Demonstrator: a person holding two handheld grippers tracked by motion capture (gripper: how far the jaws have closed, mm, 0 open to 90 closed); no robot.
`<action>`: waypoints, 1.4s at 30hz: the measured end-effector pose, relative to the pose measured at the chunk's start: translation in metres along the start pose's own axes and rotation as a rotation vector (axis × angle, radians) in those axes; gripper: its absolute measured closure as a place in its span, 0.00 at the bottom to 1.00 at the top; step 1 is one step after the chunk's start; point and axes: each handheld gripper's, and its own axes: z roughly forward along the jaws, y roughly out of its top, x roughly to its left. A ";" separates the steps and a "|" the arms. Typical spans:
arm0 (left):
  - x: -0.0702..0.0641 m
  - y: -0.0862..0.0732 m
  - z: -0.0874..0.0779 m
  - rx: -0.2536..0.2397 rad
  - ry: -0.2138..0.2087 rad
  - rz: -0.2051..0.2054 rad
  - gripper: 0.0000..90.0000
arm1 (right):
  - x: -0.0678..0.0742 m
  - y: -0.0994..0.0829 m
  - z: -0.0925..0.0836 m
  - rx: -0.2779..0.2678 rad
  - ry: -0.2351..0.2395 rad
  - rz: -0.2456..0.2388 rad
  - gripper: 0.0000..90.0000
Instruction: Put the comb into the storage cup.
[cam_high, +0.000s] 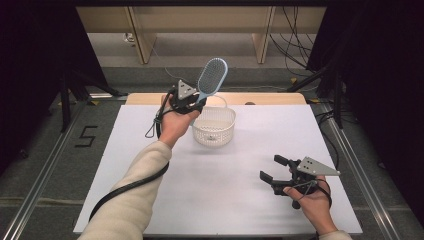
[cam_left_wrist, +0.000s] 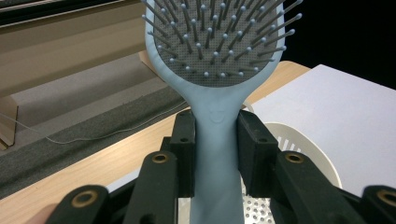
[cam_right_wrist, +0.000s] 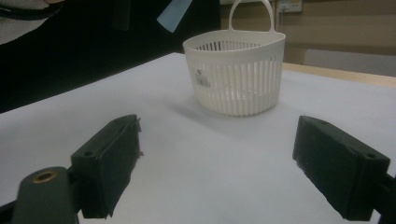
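Observation:
A light blue hairbrush (cam_high: 212, 76) with a grey bristle pad stands upright, held by its handle (cam_left_wrist: 217, 158) in my left gripper (cam_high: 196, 104), whose jaws press on both sides of it. The gripper hovers over the far left rim of a white slotted plastic basket (cam_high: 214, 125), which sits on the white table sheet; the basket's rim (cam_left_wrist: 299, 140) shows just below the jaws. My right gripper (cam_high: 272, 169) rests low near the front right of the table, jaws wide apart and empty, pointing towards the basket (cam_right_wrist: 236, 77). The tip of the brush handle (cam_right_wrist: 173, 15) hangs above the basket's left side.
A white sheet (cam_high: 225, 190) covers the table, with a wooden edge (cam_high: 270, 98) at the back. Black cables trail from both grippers. Beyond the table are a grey floor, wooden furniture legs and dark curtains on both sides.

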 end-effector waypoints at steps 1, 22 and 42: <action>0.000 0.001 0.001 0.000 -0.002 -0.002 0.77 | 0.000 0.000 0.000 0.000 0.000 0.000 0.17; -0.003 0.006 0.009 -0.001 -0.006 0.005 0.77 | 0.000 0.000 0.000 -0.003 0.000 0.002 0.17; -0.005 0.008 0.017 -0.013 -0.018 0.004 0.77 | 0.000 0.000 0.000 -0.005 0.003 0.004 0.17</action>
